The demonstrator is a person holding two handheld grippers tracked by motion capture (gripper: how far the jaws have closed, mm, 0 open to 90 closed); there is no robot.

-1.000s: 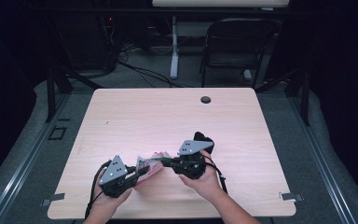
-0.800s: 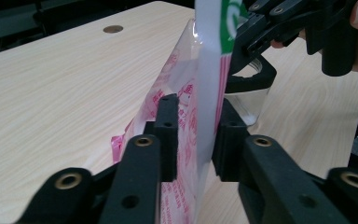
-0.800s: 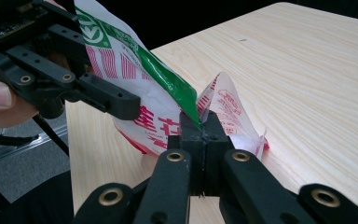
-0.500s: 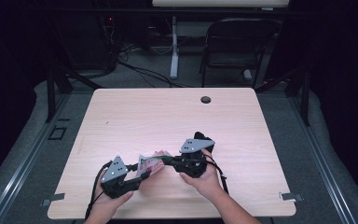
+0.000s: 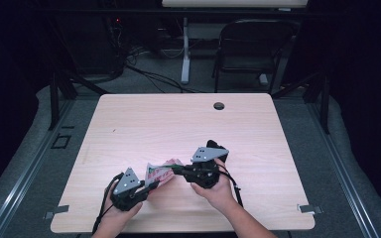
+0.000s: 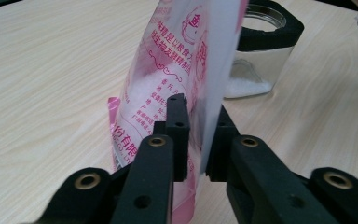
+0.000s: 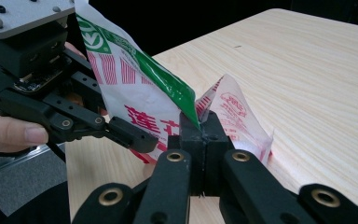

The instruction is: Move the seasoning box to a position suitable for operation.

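Now the bag (image 5: 159,173), a pink-and-white printed plastic pouch with a green band on one face, is hanging just above the near middle of the table (image 5: 144,124), stretched between the two grippers. White grains are showing through its clear film in the left gripper view (image 6: 168,74).

The right gripper (image 7: 204,127) is pinching one edge of the bag, its jaws pressed fully together on the film, with the green-banded face rising up and to the left of them. In the high view the right gripper (image 5: 174,169) is reaching in from the right, held by the right hand (image 5: 218,186).

The left gripper (image 6: 199,135) has just been closing, and its jaws are standing narrowly apart with the bag's film running up between them; the pads are sitting against the plastic on either side, gripping it. In the high view the left gripper (image 5: 151,184) is coming in from the lower left, held by the left hand (image 5: 121,208).

Behind the bag, a glass jar (image 6: 261,51) with a black rim is standing on the table with a white powder lying in its bottom. Near the far edge of the table a small round hole (image 5: 219,105) is showing.
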